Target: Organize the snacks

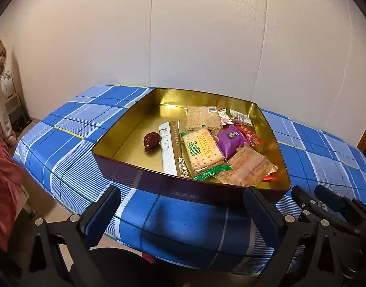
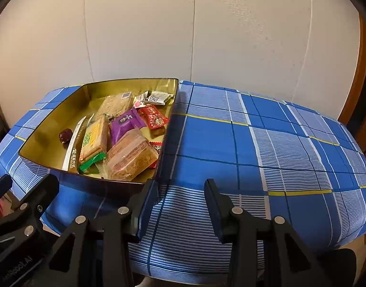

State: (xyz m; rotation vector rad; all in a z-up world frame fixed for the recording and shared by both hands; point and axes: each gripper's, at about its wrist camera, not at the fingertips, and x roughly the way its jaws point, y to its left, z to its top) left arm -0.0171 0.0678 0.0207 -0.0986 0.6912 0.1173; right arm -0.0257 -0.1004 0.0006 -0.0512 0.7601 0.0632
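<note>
Two grippers hang parted and empty before the gold-lined metal tin [image 1: 125, 129] on the blue plaid cloth [image 2: 254, 143]: left gripper [image 1: 181, 209], right gripper [image 2: 181, 197]. Wrapped snacks [image 1: 207, 143] crowd its right side, one red date [image 1: 152, 140] apart; sorting looks complete

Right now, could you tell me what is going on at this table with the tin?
A person holds a gripper in each hand over a table under a blue plaid cloth. The left gripper and the right gripper are both open and empty, just short of the gold-lined tin. Inside, the wrapped snacks, such as the cracker packet and purple packet, lie on one side, with a red date apart.
</note>
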